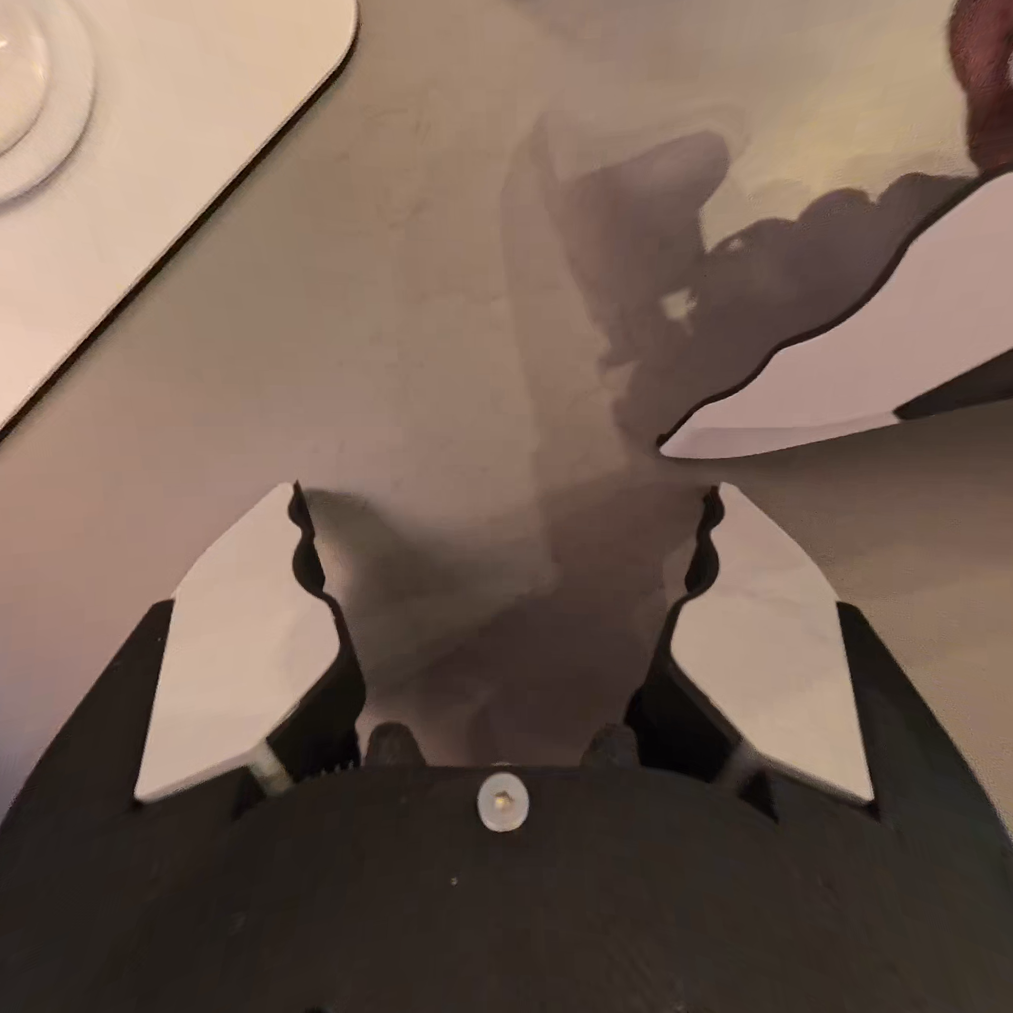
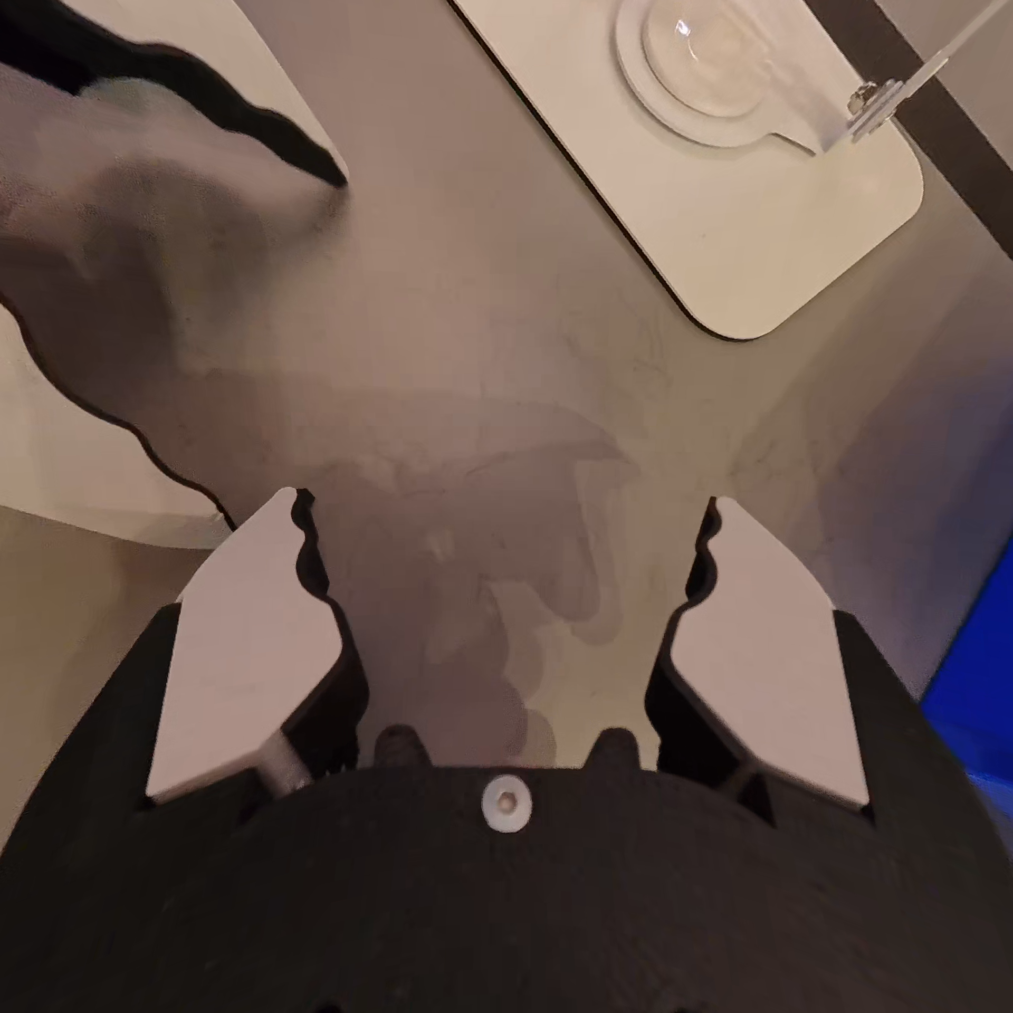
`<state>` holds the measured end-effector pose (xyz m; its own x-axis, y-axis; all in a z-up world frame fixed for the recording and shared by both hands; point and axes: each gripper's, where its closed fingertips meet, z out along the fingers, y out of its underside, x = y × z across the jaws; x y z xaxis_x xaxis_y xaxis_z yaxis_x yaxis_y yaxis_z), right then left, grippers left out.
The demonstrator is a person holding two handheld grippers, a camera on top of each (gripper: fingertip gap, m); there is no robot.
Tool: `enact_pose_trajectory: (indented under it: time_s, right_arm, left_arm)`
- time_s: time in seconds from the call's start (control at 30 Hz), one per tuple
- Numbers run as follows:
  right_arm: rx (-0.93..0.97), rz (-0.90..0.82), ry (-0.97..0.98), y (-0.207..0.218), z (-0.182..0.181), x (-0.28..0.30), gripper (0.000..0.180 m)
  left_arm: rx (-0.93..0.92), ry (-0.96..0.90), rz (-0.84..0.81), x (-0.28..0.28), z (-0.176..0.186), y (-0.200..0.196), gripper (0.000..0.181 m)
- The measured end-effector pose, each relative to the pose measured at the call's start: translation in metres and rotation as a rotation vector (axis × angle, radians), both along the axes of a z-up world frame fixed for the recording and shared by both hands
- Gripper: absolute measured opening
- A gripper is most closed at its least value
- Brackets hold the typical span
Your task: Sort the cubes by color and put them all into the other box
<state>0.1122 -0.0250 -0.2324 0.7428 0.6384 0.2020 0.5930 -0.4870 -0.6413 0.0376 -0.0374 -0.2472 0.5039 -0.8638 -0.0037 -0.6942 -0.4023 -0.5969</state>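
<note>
Cubes and boxes lay outside both wrist views, so their place relative to either tool could not be told. What showed beneath the tools was a grey desk (image 1: 438, 274), bare between the fingers.

Two tools appeared. The left tool (image 1: 507, 488) hung over the desk with its two white-faced fingers spread wide, holding and touching nothing. The right tool (image 2: 507, 496) was spread just as wide and likewise empty. In the left wrist view one finger of the right tool (image 1: 855, 351) reached in from the right edge, its tip near the left tool's right fingertip but apart from it; in the right wrist view the fingers of the left tool (image 2: 82, 438) came in blurred from the left.

One white rounded board (image 2: 740, 235) lay on the desk ahead, carrying one clear dome (image 2: 712, 60) on a white round base. A blue patch (image 2: 981, 658) showed at the right edge.
</note>
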Motion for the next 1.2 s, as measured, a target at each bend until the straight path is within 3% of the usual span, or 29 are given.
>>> enact_pose_trajectory:
  time_s: [0.17,0.33,0.53,0.8,1.2]
  right_arm:
    - [0.024,0.066,0.07,-0.002,-0.001,-0.006,0.121]
    - [0.066,-0.054,0.07,0.007,-0.001,0.01,0.147]
    - [0.076,-0.16,0.063,0.004,0.0,0.027,0.147]
    - [-0.107,-0.269,0.161,-0.004,-0.016,0.038,0.146]
    - [-0.12,-0.22,0.159,-0.001,-0.017,0.038,0.147]
  left_arm:
    - [0.006,-0.028,-0.033,-0.001,-0.003,0.007,0.142]
    - [0.007,-0.031,-0.023,-0.006,-0.003,0.004,0.141]
    - [0.005,-0.032,-0.001,-0.007,-0.003,0.004,0.142]
    - [0.005,-0.029,-0.002,-0.007,-0.004,0.004,0.143]
    - [0.002,-0.024,-0.017,-0.004,-0.004,0.007,0.145]
